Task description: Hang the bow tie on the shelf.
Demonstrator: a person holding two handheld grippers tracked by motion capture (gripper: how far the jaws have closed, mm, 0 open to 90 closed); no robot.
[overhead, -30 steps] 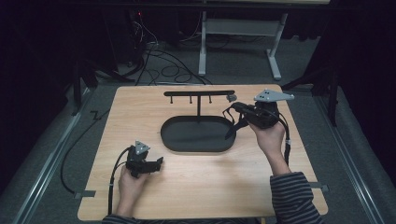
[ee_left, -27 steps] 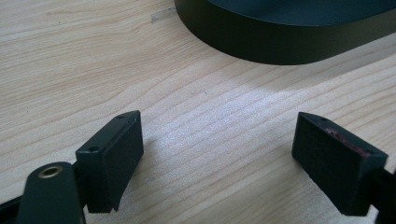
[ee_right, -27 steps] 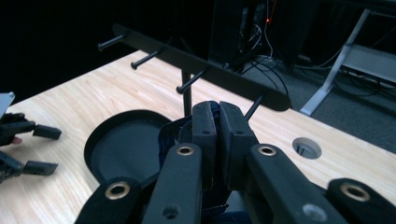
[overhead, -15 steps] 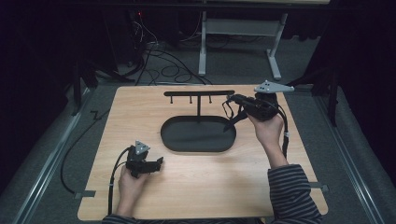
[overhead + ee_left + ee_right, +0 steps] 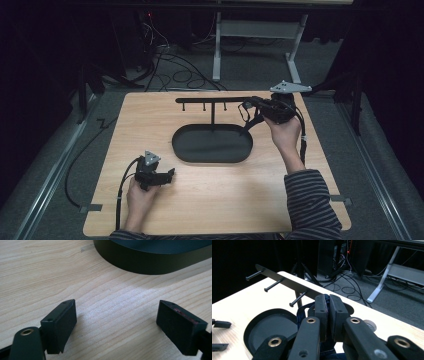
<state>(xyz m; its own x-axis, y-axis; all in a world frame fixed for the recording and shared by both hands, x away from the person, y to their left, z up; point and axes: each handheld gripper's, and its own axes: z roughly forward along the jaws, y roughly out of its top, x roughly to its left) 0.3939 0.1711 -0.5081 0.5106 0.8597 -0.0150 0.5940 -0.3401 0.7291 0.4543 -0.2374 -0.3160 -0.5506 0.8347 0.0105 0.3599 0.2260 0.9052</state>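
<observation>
Black strap loop point(image 5: 305, 308) pinched in the fully closed right gripper point(image 5: 248, 106), beside the rack bar point(image 5: 212, 100) | advice: lift it level, slip the loop over a peg point(image 5: 298, 299) before letting go | oval tray point(image 5: 212, 144) looks empty | left gripper point(image 5: 117, 322) wide open, holding nothing, on the table point(image 5: 150, 125).

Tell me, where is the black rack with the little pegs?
In the high view the black rack stands at the table's far middle, rising from the oval tray. The right gripper is at its right end.
</observation>
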